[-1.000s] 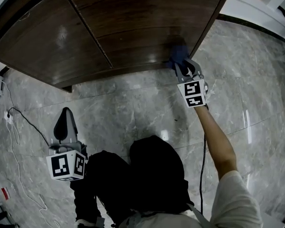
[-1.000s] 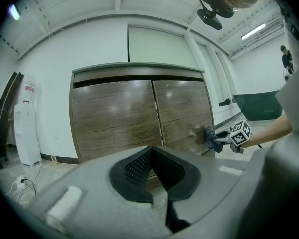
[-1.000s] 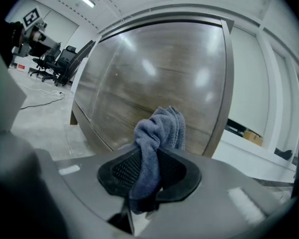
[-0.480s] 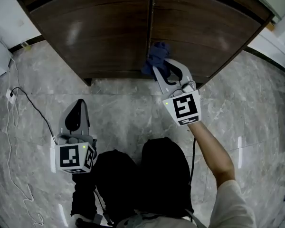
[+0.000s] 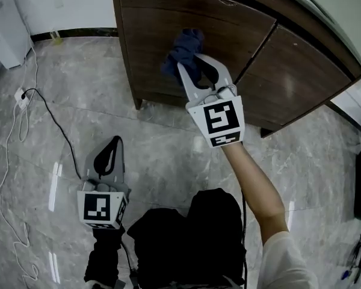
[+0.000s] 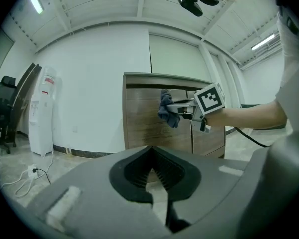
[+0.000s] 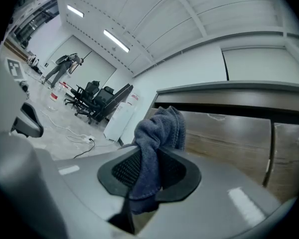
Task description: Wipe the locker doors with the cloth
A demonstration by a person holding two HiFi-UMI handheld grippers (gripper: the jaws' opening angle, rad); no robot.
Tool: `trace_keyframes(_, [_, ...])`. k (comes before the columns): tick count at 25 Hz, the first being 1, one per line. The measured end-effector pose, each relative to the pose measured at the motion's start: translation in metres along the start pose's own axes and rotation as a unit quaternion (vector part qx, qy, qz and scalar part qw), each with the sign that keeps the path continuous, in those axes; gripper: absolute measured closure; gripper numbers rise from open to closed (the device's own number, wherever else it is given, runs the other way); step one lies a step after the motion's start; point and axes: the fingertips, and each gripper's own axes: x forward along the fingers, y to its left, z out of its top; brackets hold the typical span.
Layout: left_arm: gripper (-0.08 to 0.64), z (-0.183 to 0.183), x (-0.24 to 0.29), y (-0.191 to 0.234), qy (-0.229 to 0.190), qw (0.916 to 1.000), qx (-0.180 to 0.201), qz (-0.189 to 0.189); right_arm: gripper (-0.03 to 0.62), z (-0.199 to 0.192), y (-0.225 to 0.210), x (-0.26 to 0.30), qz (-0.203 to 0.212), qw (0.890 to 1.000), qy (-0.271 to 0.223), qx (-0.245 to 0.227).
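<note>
A dark wooden locker [image 5: 240, 47] with two doors stands ahead; its left door [image 5: 168, 35] is under the blue cloth [image 5: 182, 54]. My right gripper [image 5: 189, 59] is shut on the cloth and holds it up against the upper part of that door. In the right gripper view the cloth [image 7: 157, 138] bunches between the jaws in front of the door [image 7: 224, 133]. My left gripper [image 5: 110, 155] hangs low over the floor, away from the locker, its jaws closed together with nothing in them. The left gripper view shows the locker [image 6: 154, 118] and the cloth [image 6: 168, 111] ahead.
Grey marble floor [image 5: 60, 101] runs around the locker. A black cable [image 5: 54, 119] and a white cable lie on the floor at left, by a white appliance [image 5: 6, 23]. A water dispenser [image 6: 44, 113] and office chairs [image 7: 97, 101] stand farther off.
My right gripper has carried the cloth from the low right corner of the locker leftwards and upwards across the doors to the left door. The left gripper shifted a little along the floor.
</note>
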Motion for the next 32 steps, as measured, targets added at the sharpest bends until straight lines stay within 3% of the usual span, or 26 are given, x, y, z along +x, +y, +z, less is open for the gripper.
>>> trace_keyframes(6, [0.561, -0.003, -0.008, 0.027, 0.014, 0.9995, -0.001, 0.027, 0.506, 0.025, 0.012, 0.05, 0.011, 1.0, -0.009, -0.015])
trace_keyframes(13, [0.561, 0.006, -0.019, 0.034, 0.0, 0.9975, 0.005, 0.07, 0.506, 0.063, 0.017, 0.106, 0.018, 1.0, -0.009, -0.019])
trace_keyframes(19, [0.561, 0.005, -0.053, 0.053, 0.008, 0.9921, 0.005, 0.125, 0.506, 0.075, 0.017, 0.16, 0.03, 0.999, 0.024, -0.015])
trace_keyframes(23, [0.561, 0.009, -0.06, 0.058, 0.004, 0.9901, 0.007, 0.14, 0.506, 0.072, 0.016, 0.163, 0.03, 0.999, 0.036, -0.005])
trace_keyframes(32, [0.561, 0.014, -0.045, 0.053, -0.004, 0.9918, 0.007, 0.127, 0.506, 0.061, -0.019, 0.124, 0.011, 0.999, 0.034, -0.001])
